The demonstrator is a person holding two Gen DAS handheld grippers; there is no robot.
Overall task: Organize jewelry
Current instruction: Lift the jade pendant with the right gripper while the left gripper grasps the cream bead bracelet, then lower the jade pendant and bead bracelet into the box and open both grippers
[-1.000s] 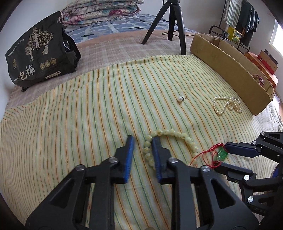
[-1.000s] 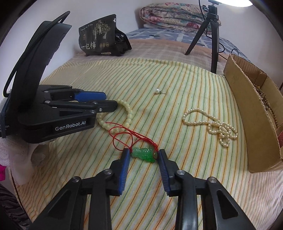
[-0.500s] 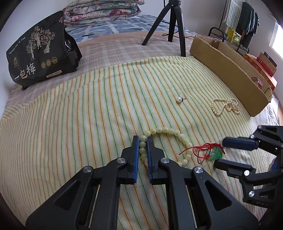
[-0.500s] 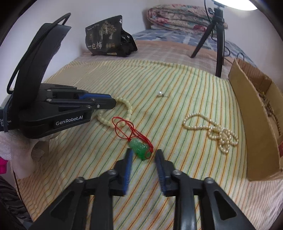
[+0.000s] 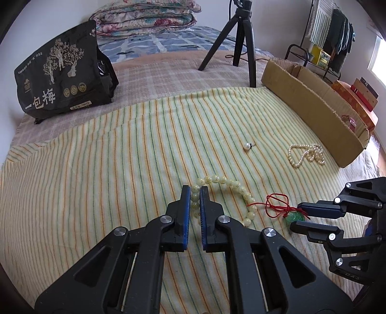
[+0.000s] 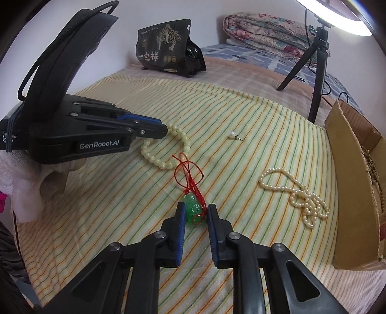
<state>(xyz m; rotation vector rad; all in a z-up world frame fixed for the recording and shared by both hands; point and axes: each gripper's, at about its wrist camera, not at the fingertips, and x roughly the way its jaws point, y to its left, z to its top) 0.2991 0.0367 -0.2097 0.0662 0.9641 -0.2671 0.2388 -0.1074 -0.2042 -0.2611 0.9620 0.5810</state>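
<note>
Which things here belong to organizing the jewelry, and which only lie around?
Job:
- pale yellow bead bracelet
- green pendant on red cord
- white pearl necklace
- single pearl earring
- brown cardboard box

Lying about:
- black printed bag
- black tripod
- folded floral quilt

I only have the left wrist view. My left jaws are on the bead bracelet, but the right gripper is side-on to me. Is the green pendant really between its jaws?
Observer: Yes. In the right wrist view the green pendant sits between the jaws of the right gripper, which are closing; the pads look to be meeting its sides.
Operator: I mostly see the cardboard box's outer wall. Is anything in it?
Observer: Yes, strands of brownish beads lie inside the cardboard box.
Operator: What tops the tripod? It's cut off for me.
Observer: A lit ring light sits above the tripod.
</note>
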